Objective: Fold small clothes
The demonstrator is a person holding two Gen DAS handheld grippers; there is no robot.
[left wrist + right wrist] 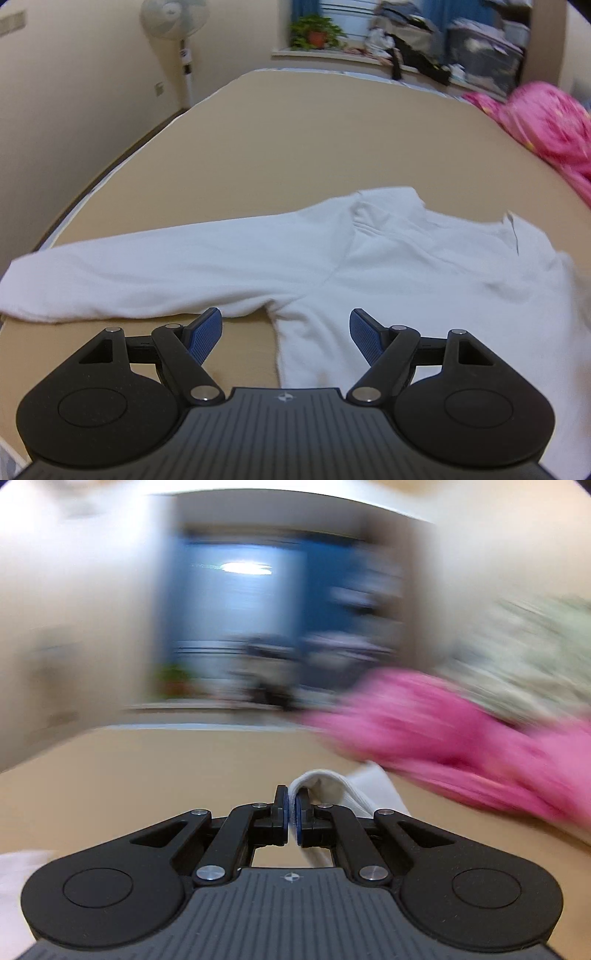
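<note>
Nearest us, the left gripper [286,334] hovers fingers wide beside the white top [369,266] on the bed [295,140]; the right gripper [292,814] pinches its cloth, apparently for folding

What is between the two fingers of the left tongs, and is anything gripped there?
In the left wrist view, the left tongs are open. Between them show bare tan bed and the white shirt side edge; nothing is gripped.
</note>
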